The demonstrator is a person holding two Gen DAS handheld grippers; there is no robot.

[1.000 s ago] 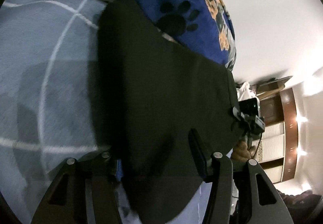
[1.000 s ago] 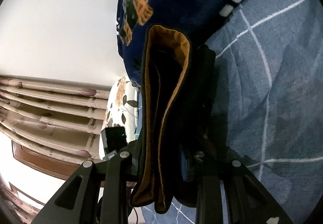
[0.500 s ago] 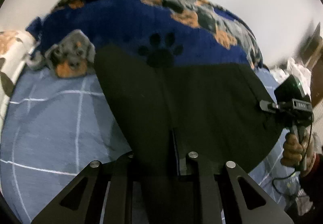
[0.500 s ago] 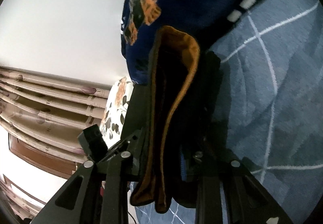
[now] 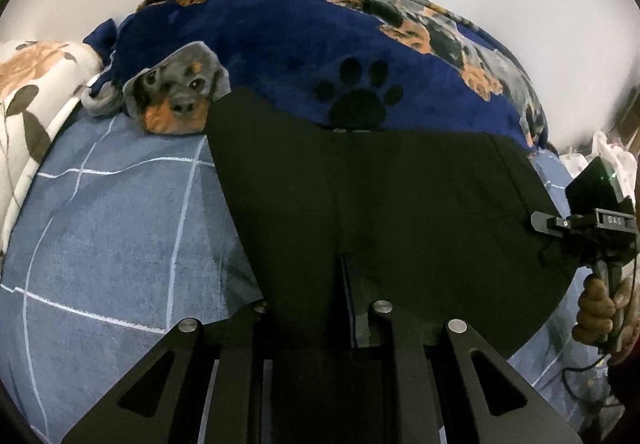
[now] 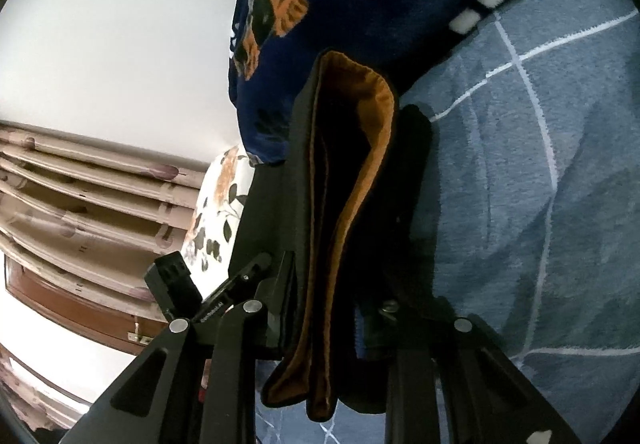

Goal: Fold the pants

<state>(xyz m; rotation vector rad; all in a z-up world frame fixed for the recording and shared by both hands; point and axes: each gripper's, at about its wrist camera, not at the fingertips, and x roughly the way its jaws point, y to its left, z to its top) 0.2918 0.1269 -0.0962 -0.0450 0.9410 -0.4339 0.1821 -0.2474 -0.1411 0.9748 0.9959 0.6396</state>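
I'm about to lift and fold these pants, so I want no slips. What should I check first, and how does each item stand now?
1. Left gripper shut on pants: ok.
2. Right gripper clamped on the orange-lined waistband: ok.
3. Cloth between the grippers hangs smooth: ok.
4. Pants clear of the dog blanket: cannot tell; they overlap in view.
5. Bedsheet free for laying down: ok.

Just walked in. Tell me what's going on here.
A person is folding black pants on a bed with a handheld tool in each hand. The left tool is shut on one edge of the pants, and the right tool is shut on the waistband, where the orange lining shows. The cloth hangs spread between them above the bed, with a dog-print blanket behind.
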